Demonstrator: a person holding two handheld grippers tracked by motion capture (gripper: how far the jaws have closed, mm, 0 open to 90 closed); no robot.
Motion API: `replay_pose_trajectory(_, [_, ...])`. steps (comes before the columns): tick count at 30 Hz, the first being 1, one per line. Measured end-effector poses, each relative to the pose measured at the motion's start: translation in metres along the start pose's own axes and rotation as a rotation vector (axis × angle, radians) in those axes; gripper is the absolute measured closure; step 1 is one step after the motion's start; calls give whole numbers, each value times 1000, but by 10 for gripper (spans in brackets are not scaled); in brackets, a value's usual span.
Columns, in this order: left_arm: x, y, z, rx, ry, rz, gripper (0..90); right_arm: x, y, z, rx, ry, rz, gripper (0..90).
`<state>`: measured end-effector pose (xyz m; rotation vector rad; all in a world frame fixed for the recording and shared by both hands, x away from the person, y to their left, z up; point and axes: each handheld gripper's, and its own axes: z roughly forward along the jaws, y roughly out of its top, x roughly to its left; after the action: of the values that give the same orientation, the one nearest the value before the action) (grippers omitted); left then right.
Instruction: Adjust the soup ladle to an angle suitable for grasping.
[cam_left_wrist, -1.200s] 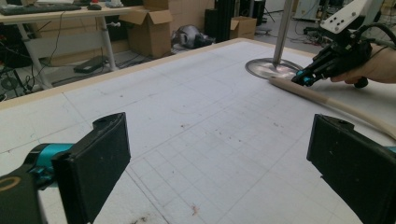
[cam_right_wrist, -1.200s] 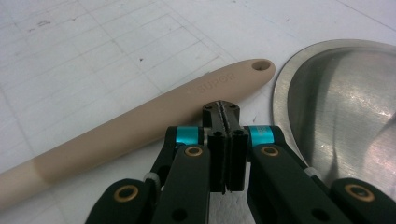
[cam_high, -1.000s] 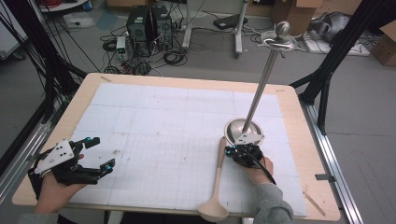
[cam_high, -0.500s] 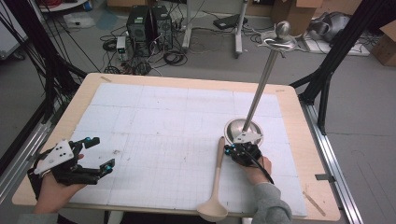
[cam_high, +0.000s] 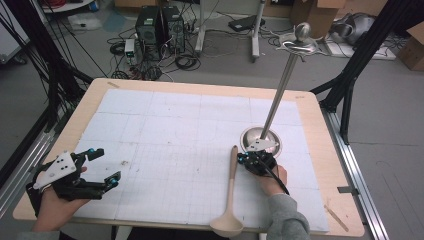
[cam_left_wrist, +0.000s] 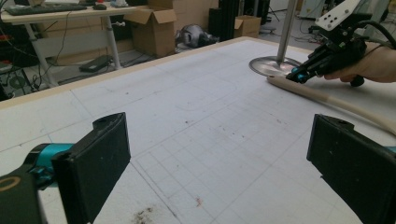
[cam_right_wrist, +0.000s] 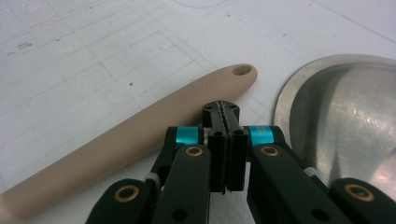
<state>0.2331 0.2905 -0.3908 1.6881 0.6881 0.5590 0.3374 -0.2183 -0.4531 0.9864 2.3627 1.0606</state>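
The right tongs (cam_right_wrist: 223, 109) are pressed together on nothing, beside the ladle (cam_high: 230, 192) lying on the bench (cam_high: 165, 125). Left tongs (cam_high: 100, 167) stand spread. Pushing forward closed may only shove the handle away.

Black linkage on each tool: left tool (cam_high: 102, 167), right tool (cam_right_wrist: 223, 112). Teal collars, brass pivot screws, flat black pads (cam_left_wrist: 95, 161), grey three-cornered plate (cam_high: 56, 169), black cable (cam_high: 277, 177), grey sleeve (cam_high: 285, 220).

left gripper (cam_high: 102, 167): fingers spread, nothing between, over desk (cam_high: 200, 85) | right gripper (cam_high: 245, 159): fingers together | beige ladle (cam_high: 231, 192): handle tip just beside right fingers | steel stand base (cam_high: 260, 137): just beyond right fingers
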Motion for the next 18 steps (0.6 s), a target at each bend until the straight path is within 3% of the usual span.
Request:
replay_pose_trajectory(6, [1,-1,-3,-3,7,-3,64,5,7,5,-32,5,-7,900])
replay_pose_trajectory(9, [1,-1,-4,-4,10,-5,64,9,12,6,-16,-19,-29,900])
replay_pose_trajectory(18, [1,-1,-3,-2,9,-3,64,8,10,10,9,-33,-32,900])
